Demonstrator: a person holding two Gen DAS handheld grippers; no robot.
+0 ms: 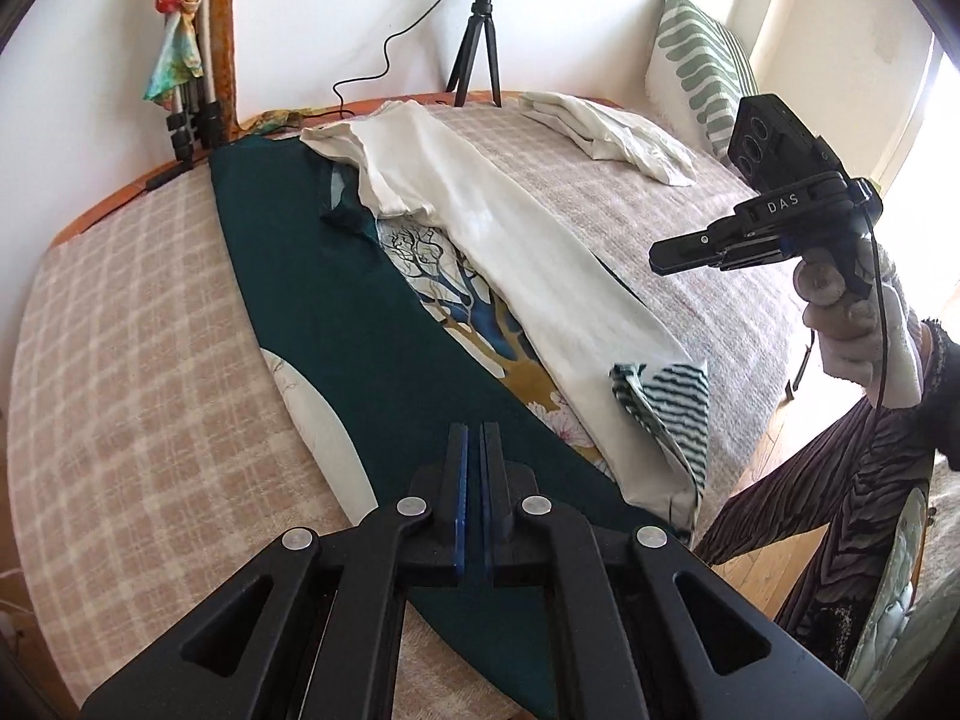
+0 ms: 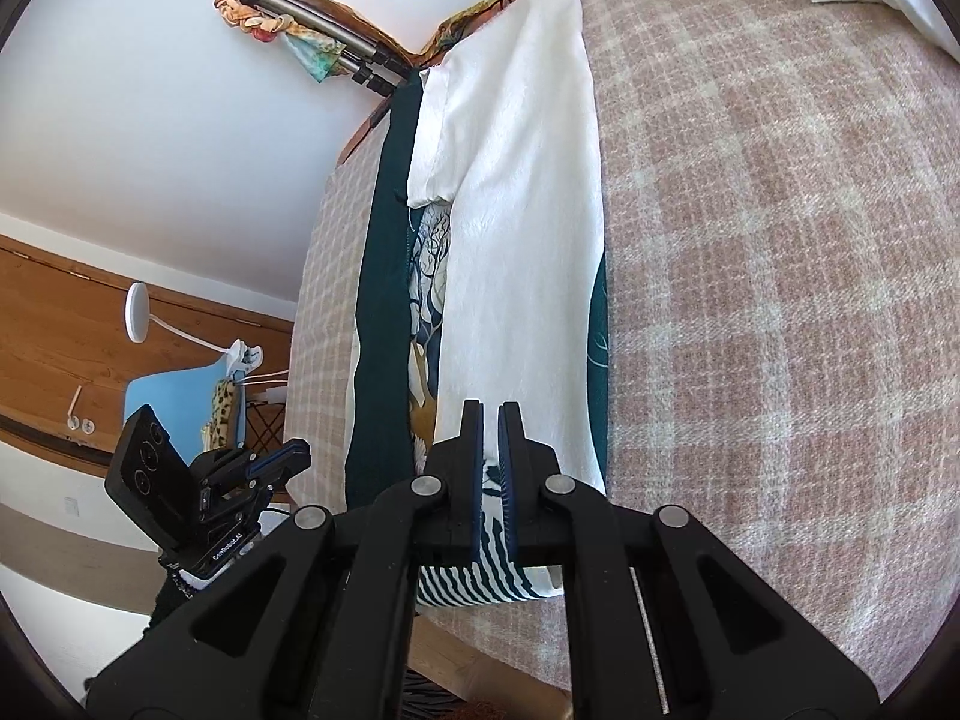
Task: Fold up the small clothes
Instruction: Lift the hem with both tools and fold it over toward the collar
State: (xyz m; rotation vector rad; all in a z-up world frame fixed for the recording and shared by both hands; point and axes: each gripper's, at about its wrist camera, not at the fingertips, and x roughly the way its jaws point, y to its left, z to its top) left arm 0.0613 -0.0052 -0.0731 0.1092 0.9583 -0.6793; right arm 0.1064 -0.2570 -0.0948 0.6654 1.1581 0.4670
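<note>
A dark green garment with a tree print (image 1: pixel 360 324) lies lengthwise on the checked bed cover (image 1: pixel 132 360). One side is folded over, showing its cream lining (image 1: pixel 516 252) and a striped hem corner (image 1: pixel 666 402). My left gripper (image 1: pixel 474 429) is shut and empty above the green cloth near the bed's front edge. My right gripper (image 1: pixel 654 255) hovers shut over the right of the bed. In the right wrist view the right gripper (image 2: pixel 491 408) is shut above the folded cream panel (image 2: pixel 516 228), the striped corner (image 2: pixel 480 582) below it. The left gripper (image 2: pixel 294 450) shows at lower left.
A folded cream cloth (image 1: pixel 606 126) lies at the back right of the bed, by a green patterned pillow (image 1: pixel 696 66). A ring light tripod (image 1: pixel 480 42) stands at the back, a second tripod with scarves (image 1: pixel 186 72) at back left. Wooden floor (image 1: pixel 774 546) lies beyond the bed's front edge.
</note>
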